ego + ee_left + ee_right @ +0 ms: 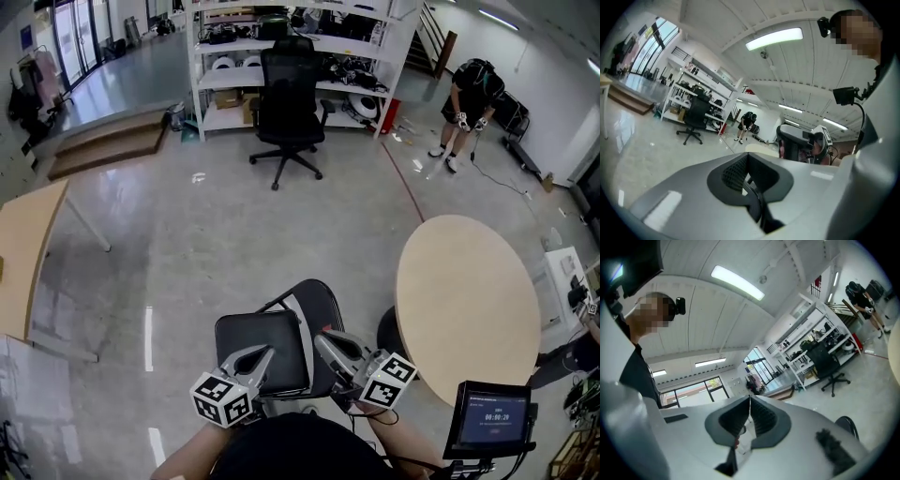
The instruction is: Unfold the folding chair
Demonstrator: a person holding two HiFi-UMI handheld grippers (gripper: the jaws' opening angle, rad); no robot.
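Left hand-held gripper [265, 354] closed and empty, right hand-held gripper [323, 339] likewise, folding chair [246, 330] beneath both tips

Only txt: timer-style digits on small screen [494, 419], too tiny to read w/ certainty.

A black office chair [290, 98] stands before white shelves [225, 80]; a round wooden table [467, 305] sits nearer.

Two claws [265, 353] [324, 337], one folding chair [251, 330], one office chair [289, 89], two tables [466, 305] [23, 248].
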